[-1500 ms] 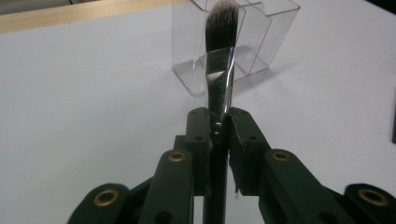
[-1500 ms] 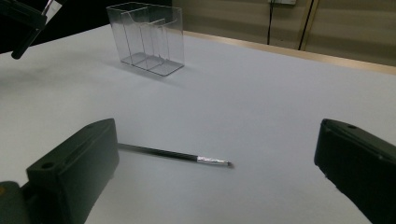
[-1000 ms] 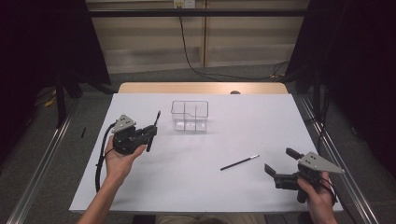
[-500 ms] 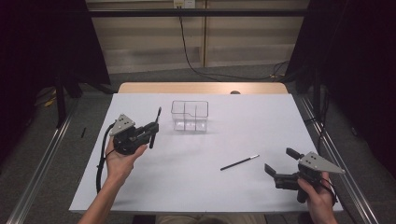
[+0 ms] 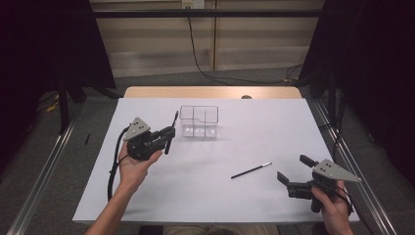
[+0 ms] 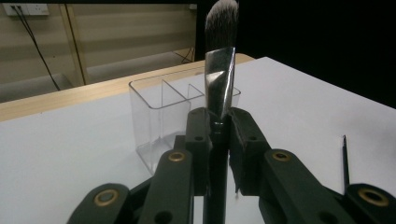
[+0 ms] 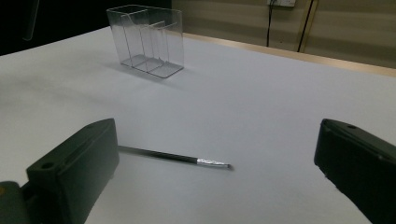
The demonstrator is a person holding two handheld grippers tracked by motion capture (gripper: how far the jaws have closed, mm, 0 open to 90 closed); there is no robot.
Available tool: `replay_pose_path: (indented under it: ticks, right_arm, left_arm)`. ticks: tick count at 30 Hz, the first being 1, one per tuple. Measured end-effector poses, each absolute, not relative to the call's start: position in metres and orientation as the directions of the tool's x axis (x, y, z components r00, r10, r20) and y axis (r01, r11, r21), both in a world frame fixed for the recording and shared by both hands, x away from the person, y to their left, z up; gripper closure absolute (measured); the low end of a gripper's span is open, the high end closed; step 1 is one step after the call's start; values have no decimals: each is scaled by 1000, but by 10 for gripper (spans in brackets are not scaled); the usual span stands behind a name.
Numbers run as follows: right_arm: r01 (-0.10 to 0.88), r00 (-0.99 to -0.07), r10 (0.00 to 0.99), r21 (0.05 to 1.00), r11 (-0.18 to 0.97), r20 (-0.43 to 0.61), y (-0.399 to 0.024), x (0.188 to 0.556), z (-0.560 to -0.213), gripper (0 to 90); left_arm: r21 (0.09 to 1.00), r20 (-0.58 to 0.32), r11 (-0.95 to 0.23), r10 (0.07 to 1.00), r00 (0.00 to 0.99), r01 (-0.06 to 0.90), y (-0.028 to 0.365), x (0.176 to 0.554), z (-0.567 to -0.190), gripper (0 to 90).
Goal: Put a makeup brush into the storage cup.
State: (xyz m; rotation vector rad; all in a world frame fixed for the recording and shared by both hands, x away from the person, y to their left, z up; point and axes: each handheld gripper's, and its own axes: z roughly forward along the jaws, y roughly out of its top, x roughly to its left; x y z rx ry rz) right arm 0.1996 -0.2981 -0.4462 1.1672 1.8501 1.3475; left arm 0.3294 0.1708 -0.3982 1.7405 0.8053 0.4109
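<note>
Standing upright, brush (image 6: 219, 74) bristles topmost

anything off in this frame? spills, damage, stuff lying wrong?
Nothing spilled or damaged. One thing stands out: a thin brush lies loose on the white table cover, apart from the clear organizer, which stands upright. The left gripper clamps a makeup brush, bristles up; the right gripper is open, holding nothing.
</note>
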Motion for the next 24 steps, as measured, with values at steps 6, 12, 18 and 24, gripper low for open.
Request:
replay_pose_path:
  ticks: [6,12,18,24]
  right_arm:
    - [321,-470,881,940,120,48,-298,200,-447,0]
    - [320,-476,878,939,122,48,-297,200,-447,0]
    - [323,-477,877,939,120,52,-296,200,-447,0]
    - [322,-476,878,939,120,51,-296,200,-447,0]
  left_arm:
    - [943,-109,-158,684,722,293,160,331,-395,790]
    - [946,-110,-154,673,732,284,147,335,-392,790]
    - [948,-118,-148,661,741,283,138,341,-388,790]
    - [949,-113,-155,651,751,276,128,345,-389,790]
